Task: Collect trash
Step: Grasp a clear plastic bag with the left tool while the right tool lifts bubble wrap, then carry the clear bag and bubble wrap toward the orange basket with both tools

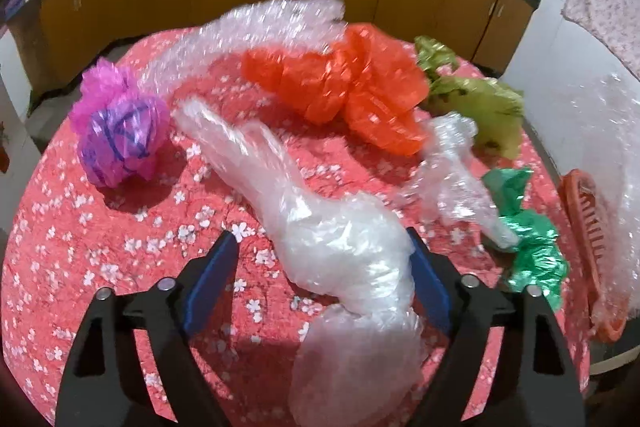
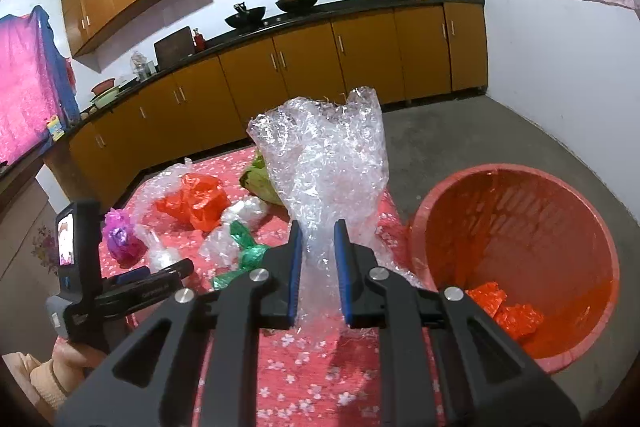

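Note:
A long clear plastic bag (image 1: 340, 247) lies on the red floral tablecloth (image 1: 100, 247). My left gripper (image 1: 324, 247) straddles it, open: the right pad touches the plastic and the left pad stands clear. My right gripper (image 2: 318, 227) is shut on a crumpled sheet of bubble wrap (image 2: 328, 163), held upright beside the red slatted trash basket (image 2: 420, 219). Orange scraps (image 2: 504, 311) lie in the basket. Also on the table are a pink-purple bag (image 1: 120, 135), an orange bag (image 1: 348, 87), a bubble wrap strip (image 1: 248, 27), a yellow-green bag (image 1: 480, 103), a green bag (image 1: 532, 247) and a clear crumple (image 1: 452, 171).
The basket (image 1: 588, 227) stands on the floor off the table's right edge. Yellow kitchen cabinets (image 2: 304, 75) under a black counter run behind the table, with bare grey concrete floor (image 2: 480, 135) between. A person's hand (image 2: 72, 359) holds the left gripper's handle.

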Demonstrator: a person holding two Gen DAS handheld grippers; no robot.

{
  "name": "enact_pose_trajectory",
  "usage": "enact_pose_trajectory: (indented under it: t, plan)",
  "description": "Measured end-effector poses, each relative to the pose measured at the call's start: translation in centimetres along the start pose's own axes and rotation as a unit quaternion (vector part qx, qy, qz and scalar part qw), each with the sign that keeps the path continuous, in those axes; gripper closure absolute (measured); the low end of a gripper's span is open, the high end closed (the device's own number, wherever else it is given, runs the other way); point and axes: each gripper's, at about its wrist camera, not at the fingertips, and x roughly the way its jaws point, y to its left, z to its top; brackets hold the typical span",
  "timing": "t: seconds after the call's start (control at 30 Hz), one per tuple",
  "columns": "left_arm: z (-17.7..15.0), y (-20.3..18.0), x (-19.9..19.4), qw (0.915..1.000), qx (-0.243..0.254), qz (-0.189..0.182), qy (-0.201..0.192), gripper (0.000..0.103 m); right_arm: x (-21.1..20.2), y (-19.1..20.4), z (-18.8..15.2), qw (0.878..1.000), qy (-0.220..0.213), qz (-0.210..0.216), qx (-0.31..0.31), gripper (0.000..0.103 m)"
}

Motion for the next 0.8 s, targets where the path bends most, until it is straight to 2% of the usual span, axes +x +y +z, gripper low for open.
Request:
enact_pose_trajectory:
  t: [0.07,0.17,0.23,0.57,0.8]
  plan:
    - [0.0,0.0,0.0,1.0,0.005,0.004,-0.003,0.026,0.1,-0.1,-0.1,1.0,0.0,-0.002,-0.002,0.086]
    - [0.1,-0.1,-0.1,0.9999,0.011,-0.003,-0.005,0.045,0.3,-0.4,-0.2,1.0,0.001,-0.004,-0.001,0.086]
    - [0.1,0.0,-0.2,0.9998,0.013,-0.014,-0.005,0.049,0.3,-0.6,-0.2,1.0,0.002,-0.004,-0.001,0.086]
    - [-0.1,-0.1,-4.7,0.997,0.037,-0.05,-0.047,0.051,-0.9,-0.8,-0.3,1.0,-0.007,-0.014,-0.003,0.086]
    - [0.7,-2.8,-8.6,0.9897,0.068,-0.097,-0.08,0.051,-2.1,-1.9,-0.5,1.0,-0.013,-0.023,0.005,0.086]
